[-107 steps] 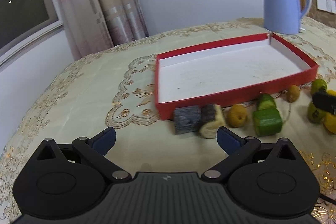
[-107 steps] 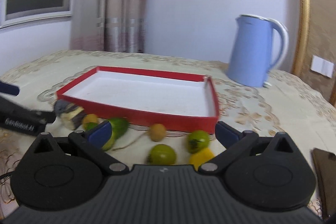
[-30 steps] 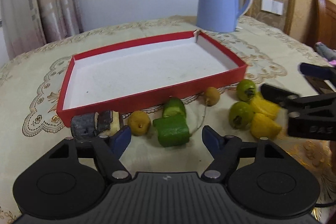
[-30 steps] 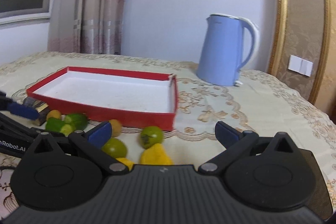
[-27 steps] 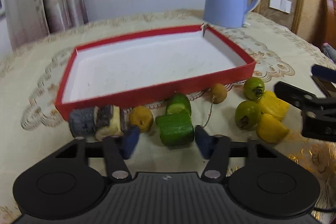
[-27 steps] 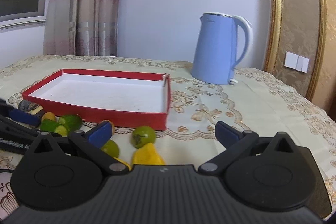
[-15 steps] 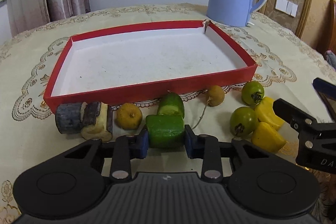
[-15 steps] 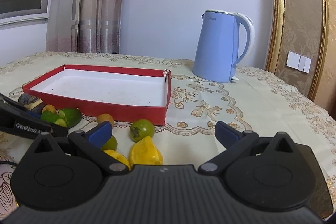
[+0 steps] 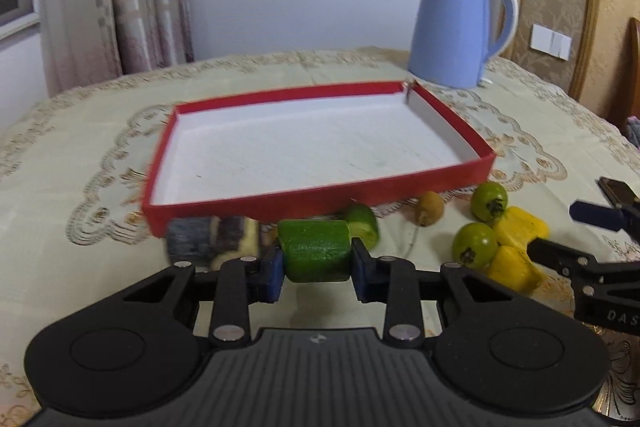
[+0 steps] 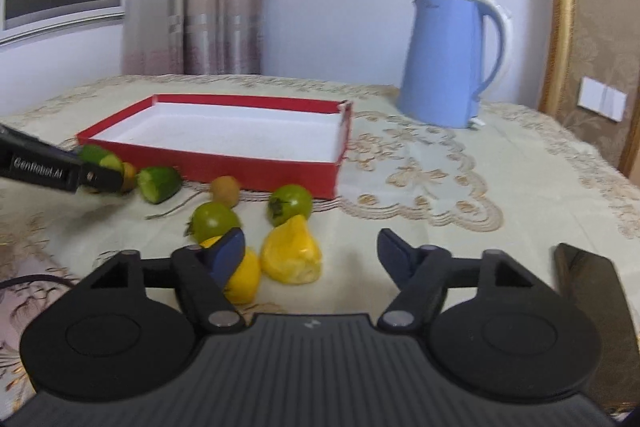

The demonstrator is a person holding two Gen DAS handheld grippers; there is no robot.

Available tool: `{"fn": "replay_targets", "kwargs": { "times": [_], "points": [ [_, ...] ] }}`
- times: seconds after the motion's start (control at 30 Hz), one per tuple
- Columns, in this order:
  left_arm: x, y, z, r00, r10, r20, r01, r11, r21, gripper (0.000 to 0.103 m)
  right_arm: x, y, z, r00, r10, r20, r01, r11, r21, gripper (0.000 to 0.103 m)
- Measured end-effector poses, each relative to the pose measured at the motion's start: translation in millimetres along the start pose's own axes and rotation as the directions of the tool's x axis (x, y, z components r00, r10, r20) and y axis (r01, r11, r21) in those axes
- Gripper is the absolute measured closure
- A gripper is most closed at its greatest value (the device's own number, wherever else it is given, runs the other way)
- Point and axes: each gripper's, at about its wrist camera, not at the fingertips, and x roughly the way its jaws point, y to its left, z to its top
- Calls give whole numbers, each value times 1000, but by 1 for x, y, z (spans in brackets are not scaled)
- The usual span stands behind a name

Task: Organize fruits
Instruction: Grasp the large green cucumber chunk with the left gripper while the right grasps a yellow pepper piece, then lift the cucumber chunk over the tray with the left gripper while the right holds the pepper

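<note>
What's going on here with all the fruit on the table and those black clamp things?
A person is sorting fruit with a hand-held gripper in each hand. The left gripper is shut on a green cucumber chunk, in front of the red tray, which holds nothing yet. The right gripper is open, hovering by two yellow pieces. Green tomatoes, a small brown fruit and another cucumber piece lie on the tablecloth.

- The left gripper [image 9: 317, 265] clamps a green cucumber chunk [image 9: 316, 255] between its blue pads.
- Behind the chunk lies a red tray [image 9: 460, 178] with a white floor.
- The right gripper [image 9: 568, 237] reaches in near two yellow pieces [image 9: 514, 247].
</note>
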Motion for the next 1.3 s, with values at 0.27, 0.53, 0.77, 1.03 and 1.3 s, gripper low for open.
{"fn": "replay_targets", "kwargs": {
  "times": [0.27, 0.53, 0.77, 1.03, 1.3],
  "points": [
    [-1, 11, -2, 1000, 20, 5, -19, 1000, -22, 71, -7, 33, 2, 986, 164, -29, -166, 980, -112, 47],
    [-2, 6, -6, 999, 28, 16, -29, 1000, 11, 71, 8, 45, -4, 993, 71, -94, -89, 975, -206, 65],
    [0, 6, -7, 1000, 9, 8, -9, 1000, 5, 71, 10, 51, -5, 994, 46, -96, -69, 964, -256, 66],
    [-6, 14, -5, 999, 25, 31, -25, 1000, -11, 71, 2, 45, -1, 996, 43, -77, -59, 975, -215, 79],
    [-7, 16, -3, 999, 18, 35, -17, 1000, -23, 71, -2, 39, 0, 993, 93, -75, -104, 981, -161, 80]
  ]
}}
